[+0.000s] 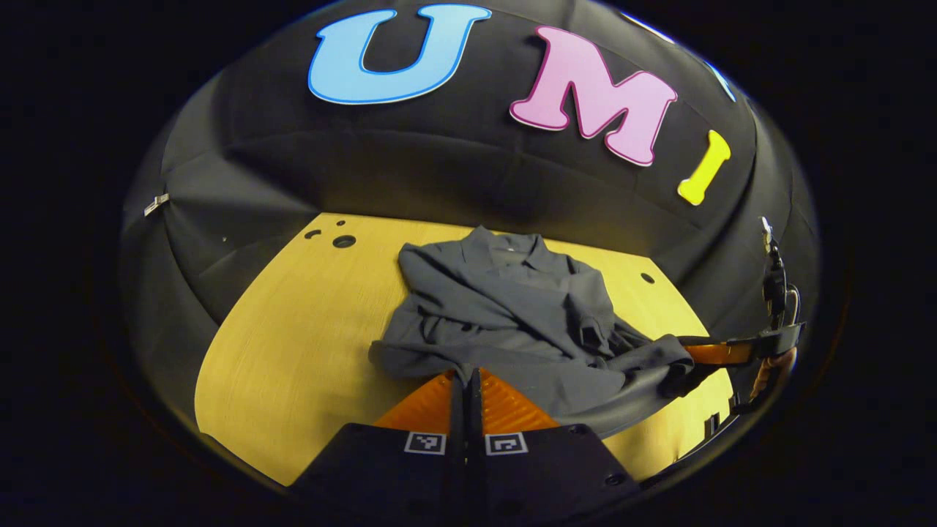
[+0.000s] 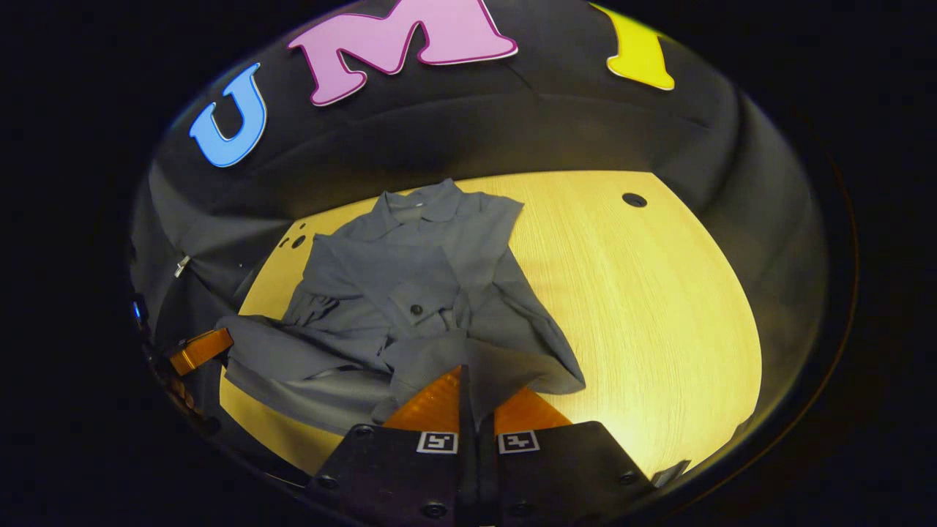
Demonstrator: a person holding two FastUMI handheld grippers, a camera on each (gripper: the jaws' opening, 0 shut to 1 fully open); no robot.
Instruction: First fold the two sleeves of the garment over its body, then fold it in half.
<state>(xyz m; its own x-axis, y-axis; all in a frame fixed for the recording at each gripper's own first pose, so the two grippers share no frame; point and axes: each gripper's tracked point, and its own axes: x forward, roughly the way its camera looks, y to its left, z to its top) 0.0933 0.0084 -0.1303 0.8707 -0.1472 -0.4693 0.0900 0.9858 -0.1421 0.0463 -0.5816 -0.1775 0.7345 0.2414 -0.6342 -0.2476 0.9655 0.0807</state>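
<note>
both jaws clenched on fabric | left gripper pinching hem of grey garment | right gripper pinching its near edge | garment crumpled on yellow table, collar toward far wall

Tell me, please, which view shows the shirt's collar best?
The right gripper view: the collar lies spread open at the shirt's far end, lit and unobstructed. The left gripper view shows the collar darker, against the wall.

Grey shirt spread on the yellow wooden table, collar toward the far edge. Right gripper pinching the shirt's near hem. Left gripper at the shirt's left edge.
</note>
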